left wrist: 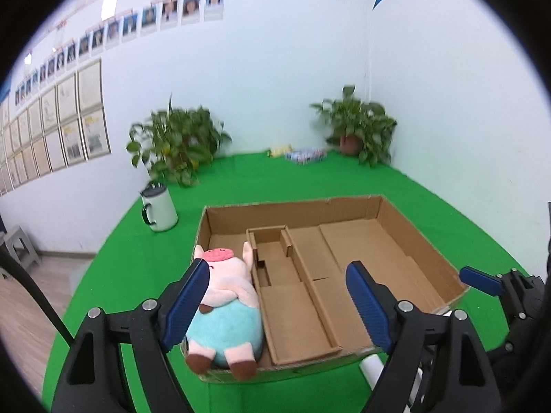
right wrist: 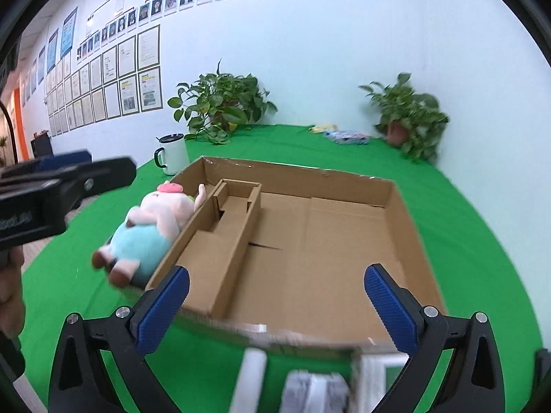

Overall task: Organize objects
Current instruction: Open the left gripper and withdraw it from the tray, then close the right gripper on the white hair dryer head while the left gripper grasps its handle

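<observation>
- The left gripper (left wrist: pixel 277 304) is nearest in its own view: blue pads spread wide with nothing between them, hovering over the near left end of the cardboard box (left wrist: pixel 423 237).
- The plush pig (left wrist: pixel 225 304) lies on its back in the box's narrow left compartment, feet toward the camera and poking past the near edge; the left pad overlaps its side in the picture, though contact cannot be told.
- A cardboard divider (left wrist: pixel 296 313) walls the pig off from the wide right compartment.
- The right gripper (right wrist: pixel 275 306) is likewise spread wide and holds nothing, above the box's near rim.
- Only the right wrist view shows blurred white and grey items (right wrist: pixel 310 389) on the cloth just before the box; the left view catches only a white cylinder (left wrist: pixel 372 366) there.
- A white mug with a dark lid (left wrist: pixel 159 208) stands left of the box, apart from it.
- Two potted plants (left wrist: pixel 179 144) sit at the back, small colourful packets (left wrist: pixel 304 154) between them.
- Green cloth (left wrist: pixel 137 268) covers the table; the white walls carry rows of portraits and framed papers (left wrist: pixel 79 127).
</observation>
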`<state>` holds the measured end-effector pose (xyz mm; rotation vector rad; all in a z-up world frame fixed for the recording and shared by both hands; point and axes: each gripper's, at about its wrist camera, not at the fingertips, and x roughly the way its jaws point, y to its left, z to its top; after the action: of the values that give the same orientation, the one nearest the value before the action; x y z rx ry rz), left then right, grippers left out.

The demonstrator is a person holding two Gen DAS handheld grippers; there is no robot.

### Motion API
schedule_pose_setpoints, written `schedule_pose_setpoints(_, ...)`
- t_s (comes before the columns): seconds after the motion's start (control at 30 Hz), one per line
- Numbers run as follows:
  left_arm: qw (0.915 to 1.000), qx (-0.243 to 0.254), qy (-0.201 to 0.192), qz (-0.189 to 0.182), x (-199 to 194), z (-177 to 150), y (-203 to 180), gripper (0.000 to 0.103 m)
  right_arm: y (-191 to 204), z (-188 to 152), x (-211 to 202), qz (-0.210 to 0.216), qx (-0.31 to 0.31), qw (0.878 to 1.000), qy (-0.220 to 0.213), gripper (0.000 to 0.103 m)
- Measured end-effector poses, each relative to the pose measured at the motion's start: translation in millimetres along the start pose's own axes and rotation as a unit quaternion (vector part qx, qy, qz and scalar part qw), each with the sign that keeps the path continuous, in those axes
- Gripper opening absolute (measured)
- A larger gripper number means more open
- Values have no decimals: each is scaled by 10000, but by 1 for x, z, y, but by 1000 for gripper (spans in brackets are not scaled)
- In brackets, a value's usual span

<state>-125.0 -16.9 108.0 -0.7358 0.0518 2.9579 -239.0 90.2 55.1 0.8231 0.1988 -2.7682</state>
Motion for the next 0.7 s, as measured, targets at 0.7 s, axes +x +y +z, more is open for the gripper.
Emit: schedule_pose_setpoints(0.7, 9813, -1006, 1402, -852, -21, -131, 13, 82, 1, -170, -84, 813, 527, 9889, 1125, 102)
